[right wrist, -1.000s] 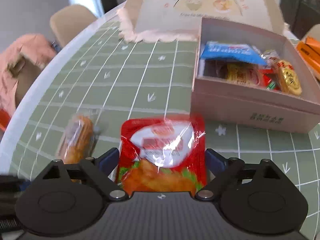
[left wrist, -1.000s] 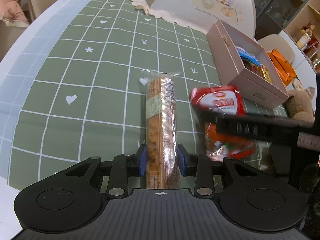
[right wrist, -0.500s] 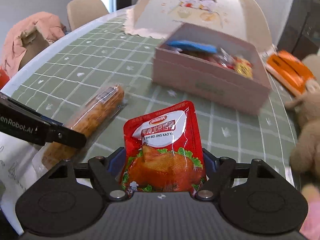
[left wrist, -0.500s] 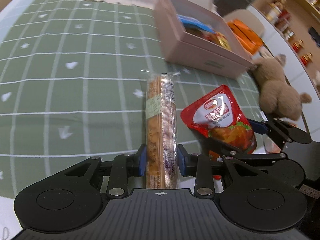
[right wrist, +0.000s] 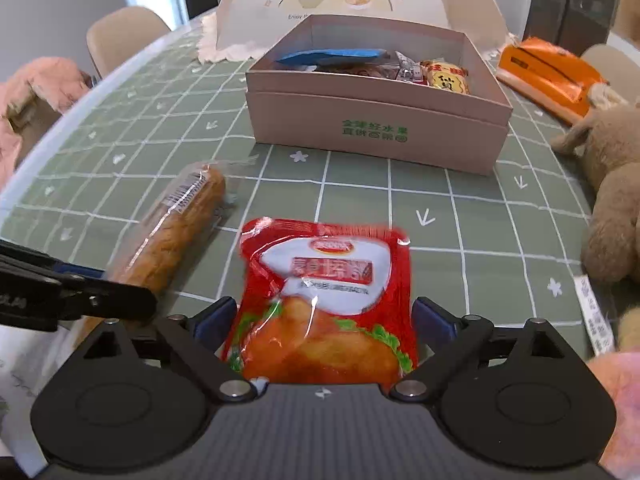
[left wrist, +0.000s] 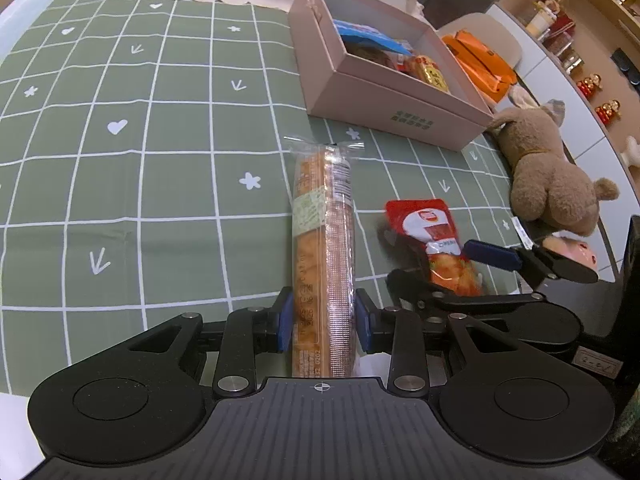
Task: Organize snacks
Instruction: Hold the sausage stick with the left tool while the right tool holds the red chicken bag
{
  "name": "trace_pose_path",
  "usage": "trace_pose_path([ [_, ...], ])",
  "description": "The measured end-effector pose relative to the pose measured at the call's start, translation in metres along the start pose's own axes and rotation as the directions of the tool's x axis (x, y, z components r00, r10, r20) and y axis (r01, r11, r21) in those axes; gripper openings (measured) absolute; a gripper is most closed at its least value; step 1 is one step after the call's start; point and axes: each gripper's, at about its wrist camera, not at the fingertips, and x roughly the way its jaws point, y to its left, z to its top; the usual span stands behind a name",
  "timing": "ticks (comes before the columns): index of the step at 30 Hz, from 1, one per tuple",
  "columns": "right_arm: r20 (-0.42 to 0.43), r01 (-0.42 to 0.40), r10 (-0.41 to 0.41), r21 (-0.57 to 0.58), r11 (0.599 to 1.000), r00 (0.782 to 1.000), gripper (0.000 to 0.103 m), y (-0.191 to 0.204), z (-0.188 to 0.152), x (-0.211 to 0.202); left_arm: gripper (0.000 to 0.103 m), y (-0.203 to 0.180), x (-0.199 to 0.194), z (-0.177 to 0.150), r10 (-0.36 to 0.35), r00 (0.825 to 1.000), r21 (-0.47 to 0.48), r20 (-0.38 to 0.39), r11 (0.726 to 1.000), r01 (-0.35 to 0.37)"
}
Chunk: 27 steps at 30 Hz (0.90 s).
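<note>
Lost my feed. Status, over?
Left gripper shut on bread stick. Right gripper shut on red pouch. Box ahead, open, part filled. Nothing blocking; plush toy off right.

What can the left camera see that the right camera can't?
Only the left wrist view shows the shelves with jars and the whole right tool from the side, shut on the red pouch.

Only the right wrist view shows the pink jacket, the beige chair and the green print on the box front.

Both show the long bread stick in the left tool, the snack box, the teddy and the orange packet.
</note>
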Motion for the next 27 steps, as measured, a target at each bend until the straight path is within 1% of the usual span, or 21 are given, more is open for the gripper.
trace_pose_path([
  [1,-0.007,-0.01,0.01,-0.004,1.0,1.0,0.095,-0.001,0.001,0.0,0.036,-0.001,0.0,0.0,0.004,1.0,0.002,-0.002,1.0,-0.004],
  [3,-0.007,-0.007,0.007,-0.013,1.0,1.0,0.085,-0.003,0.002,-0.004,0.036,-0.002,0.001,0.001,0.009,1.0,0.005,-0.003,1.0,-0.009],
  [5,0.001,-0.031,0.031,-0.031,0.999,1.0,0.064,-0.006,0.004,-0.014,0.037,-0.003,0.001,0.002,0.014,1.0,0.008,0.0,1.0,-0.014],
  [7,0.008,-0.031,0.032,-0.04,0.999,0.999,0.054,-0.006,0.004,-0.024,0.037,-0.005,0.003,0.004,0.023,1.0,0.013,0.003,1.0,-0.023],
  [8,0.01,-0.03,0.031,-0.044,0.999,0.999,0.05,-0.006,0.004,-0.028,0.037,-0.006,0.004,0.005,0.028,1.0,0.016,0.003,0.999,-0.028],
  [10,0.017,-0.037,0.037,-0.039,0.999,0.999,0.046,-0.008,0.002,-0.034,0.037,-0.011,0.008,0.009,0.042,0.999,0.029,0.0,0.999,-0.042],
  [15,0.032,-0.069,0.069,-0.005,0.998,0.997,0.046,-0.02,-0.005,-0.045,0.038,-0.024,0.017,0.019,0.071,0.997,0.078,-0.006,0.994,-0.071],
  [16,0.038,-0.077,0.077,-0.009,0.997,0.996,0.049,-0.022,-0.006,-0.048,0.038,-0.026,0.018,0.021,0.075,0.997,0.087,-0.006,0.993,-0.074],
  [17,0.041,-0.084,0.085,-0.016,0.996,0.996,0.06,-0.023,-0.008,-0.05,0.038,-0.027,0.019,0.021,0.077,0.997,0.093,-0.004,0.993,-0.077],
  [19,0.063,-0.079,0.081,-0.026,0.997,0.995,0.076,-0.026,-0.014,-0.055,0.038,-0.028,0.02,0.021,0.077,0.997,0.103,0.001,0.992,-0.077],
  [23,0.064,-0.109,0.109,-0.001,0.994,0.992,0.077,-0.034,-0.017,-0.056,0.038,-0.026,0.019,0.019,0.063,0.998,0.106,0.011,0.992,-0.064],
  [25,0.059,-0.105,0.104,0.024,0.994,0.993,0.078,-0.037,-0.018,-0.049,0.038,-0.024,0.018,0.018,0.052,0.998,0.102,0.018,0.993,-0.053],
  [27,0.05,-0.091,0.089,0.038,0.995,0.995,0.081,-0.039,-0.019,-0.037,0.038,-0.022,0.017,0.017,0.043,0.999,0.097,0.023,0.994,-0.045],
])
